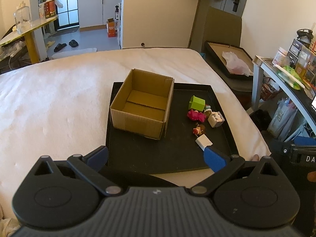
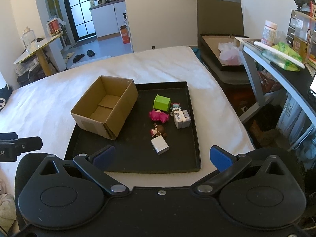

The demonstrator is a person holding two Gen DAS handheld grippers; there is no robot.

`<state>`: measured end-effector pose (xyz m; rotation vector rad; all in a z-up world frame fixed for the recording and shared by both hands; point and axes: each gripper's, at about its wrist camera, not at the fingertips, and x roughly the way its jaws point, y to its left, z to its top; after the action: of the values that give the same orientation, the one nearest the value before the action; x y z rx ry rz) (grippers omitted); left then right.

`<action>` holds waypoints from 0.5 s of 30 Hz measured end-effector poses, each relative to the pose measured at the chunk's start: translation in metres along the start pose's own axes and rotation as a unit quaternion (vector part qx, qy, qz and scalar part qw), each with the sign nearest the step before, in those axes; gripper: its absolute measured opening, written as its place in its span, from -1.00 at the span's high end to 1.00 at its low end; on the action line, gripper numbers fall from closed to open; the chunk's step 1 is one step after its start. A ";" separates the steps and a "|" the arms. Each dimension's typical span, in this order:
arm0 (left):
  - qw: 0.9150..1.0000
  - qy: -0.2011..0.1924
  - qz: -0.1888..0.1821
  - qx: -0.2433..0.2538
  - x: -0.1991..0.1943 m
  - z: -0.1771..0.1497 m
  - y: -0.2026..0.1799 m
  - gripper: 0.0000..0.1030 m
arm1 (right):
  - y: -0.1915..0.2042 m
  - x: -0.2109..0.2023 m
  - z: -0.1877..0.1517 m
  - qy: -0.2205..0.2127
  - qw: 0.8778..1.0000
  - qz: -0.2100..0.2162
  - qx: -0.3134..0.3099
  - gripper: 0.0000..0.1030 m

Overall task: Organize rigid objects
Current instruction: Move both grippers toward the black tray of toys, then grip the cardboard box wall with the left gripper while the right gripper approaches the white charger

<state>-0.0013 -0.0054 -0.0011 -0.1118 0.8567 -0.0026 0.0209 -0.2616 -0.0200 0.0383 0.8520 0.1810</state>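
Observation:
A black tray [image 1: 136, 158] [image 2: 136, 158] lies on a white bed. An open, empty cardboard box [image 1: 142, 103] [image 2: 105, 106] stands on its left part. To the right of the box lie a green cube [image 1: 197, 103] [image 2: 162, 102], a pink toy [image 1: 196, 116] [image 2: 159, 116], a grey-white cube [image 1: 215, 119] [image 2: 182, 119], a small brown figure [image 1: 199, 129] [image 2: 158, 130], a teal-haired figure [image 2: 175, 106] and a white block [image 1: 203, 141] [image 2: 160, 145]. My left gripper [image 1: 156, 158] is open before the tray's near edge. My right gripper [image 2: 163, 157] is open and empty over the near edge.
The white bed [image 1: 49, 102] [image 2: 43, 102] surrounds the tray. A desk with clutter [image 1: 292, 79] [image 2: 280, 59] stands to the right. A flat cardboard-lined tray with a plastic bag [image 1: 233, 61] [image 2: 227, 53] sits beyond the bed's far right corner. A side table [image 1: 29, 29] is far left.

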 end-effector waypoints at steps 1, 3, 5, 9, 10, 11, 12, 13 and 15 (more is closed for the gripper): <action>1.000 0.001 0.000 -0.001 0.001 0.000 0.001 -0.99 | -0.001 0.001 -0.001 0.001 1.000 0.000 0.000 -1.00; 1.000 0.003 0.001 -0.002 0.004 -0.001 0.002 -0.99 | 0.000 0.004 -0.002 0.005 1.000 0.000 0.002 -1.00; 1.000 0.004 0.003 -0.003 0.007 0.000 0.003 -0.99 | -0.001 0.007 -0.003 0.009 1.000 0.001 0.002 -1.00; 1.000 0.007 0.004 -0.008 0.015 0.001 0.006 -0.99 | -0.002 0.015 -0.003 0.017 1.000 0.001 0.001 -1.00; 1.000 0.008 0.004 -0.009 0.017 0.002 0.007 -0.99 | -0.003 0.017 -0.002 0.018 1.000 0.000 0.001 -1.00; 1.000 0.008 0.003 -0.009 0.019 0.002 0.008 -0.99 | -0.003 0.019 -0.002 0.018 1.000 -0.002 0.001 -1.00; 1.000 0.008 0.004 -0.008 0.021 0.004 0.008 -0.99 | -0.003 0.022 -0.002 0.018 1.000 -0.003 0.001 -1.00; 1.000 0.007 0.006 -0.007 0.023 0.005 0.008 -0.99 | -0.004 0.024 -0.002 0.019 1.000 -0.004 0.001 -1.00; 1.000 0.005 0.006 -0.008 0.026 0.006 0.009 -0.99 | -0.004 0.029 -0.002 0.022 1.000 -0.003 0.003 -1.00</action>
<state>0.0199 0.0029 -0.0180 -0.1227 0.8679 0.0144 0.0387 -0.2605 -0.0432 0.0368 0.8971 0.1754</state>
